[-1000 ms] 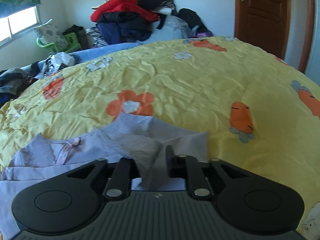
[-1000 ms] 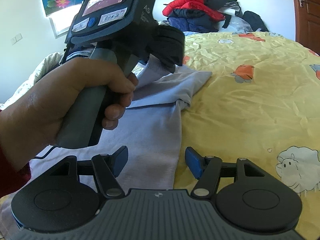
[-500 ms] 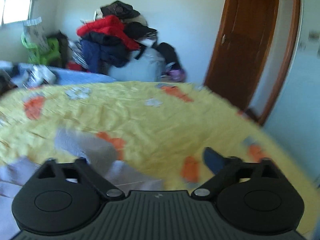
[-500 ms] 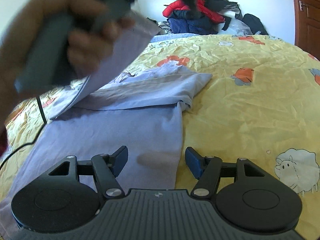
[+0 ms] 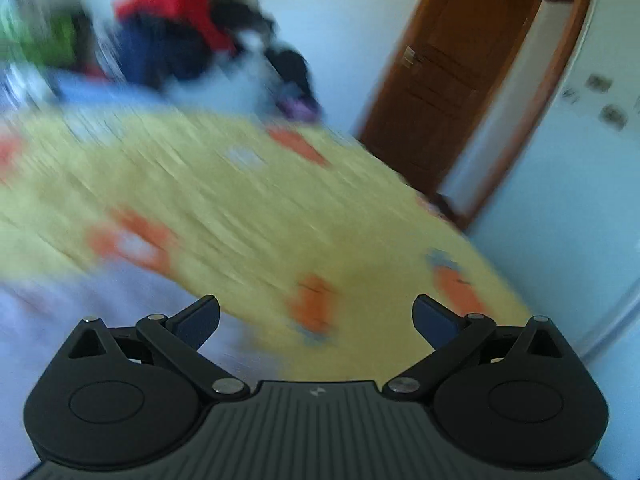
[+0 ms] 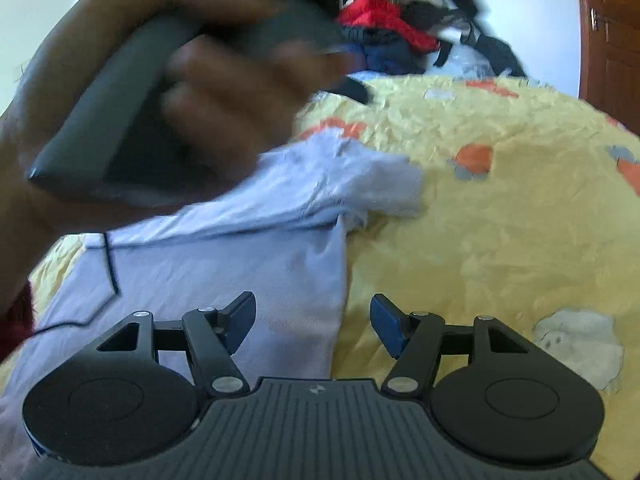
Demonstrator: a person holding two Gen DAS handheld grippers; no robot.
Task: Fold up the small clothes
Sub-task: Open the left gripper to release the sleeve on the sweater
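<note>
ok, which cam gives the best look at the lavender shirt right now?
Right wrist view: the lavender shirt lies fairly sharp on the yellow bedsheet, its top part folded across. The left wrist view shows only a motion-blurred lavender patch at lower left.

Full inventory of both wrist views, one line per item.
garment: 1, pale lilac, flat on the bed, top part folded over
bedsheet: 1, yellow with orange prints, covers the bed
clothes pile: 1, red, navy and black, far side by the wall
door: 1, brown wood, right of the bed
left hand: 1, blurred, gripping a grey handle above the garment
left gripper: 1, black, open, nothing between its fingers
right gripper: 1, black, open, over the garment's edge
</note>
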